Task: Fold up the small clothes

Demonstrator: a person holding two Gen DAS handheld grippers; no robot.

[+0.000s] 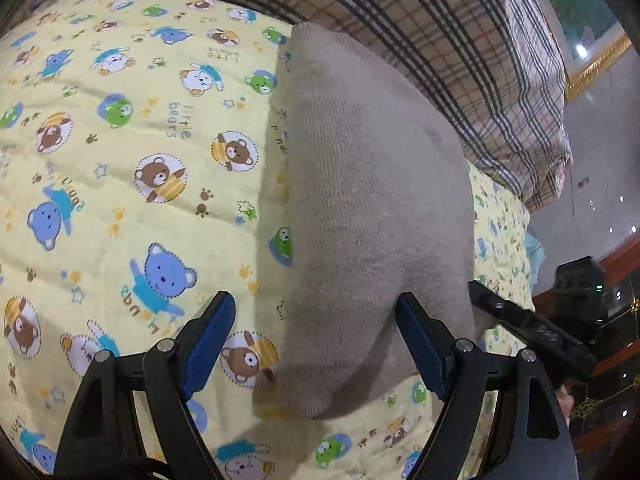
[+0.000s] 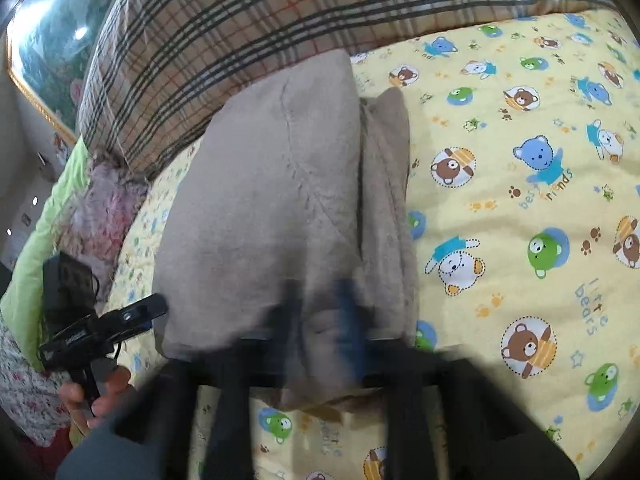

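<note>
A beige knit garment (image 1: 360, 184) lies folded lengthwise on the yellow bear-print sheet (image 1: 120, 160). My left gripper (image 1: 316, 332) is open above its near end, blue pads on either side of the cloth's left part, empty. In the right wrist view the same garment (image 2: 272, 200) shows a folded-over top layer and a narrower strip on the right. My right gripper (image 2: 320, 320) is blurred by motion; its fingers stand close together over the garment's near end, with cloth bunched between them. The left gripper (image 2: 100, 328) also shows at the garment's left edge.
A plaid quilt (image 1: 460, 40) lies along the far side of the bed, touching the garment's far end. A green and pink floral blanket (image 2: 80, 208) lies beyond the bed's edge. A framed picture (image 2: 52, 40) stands on the wall.
</note>
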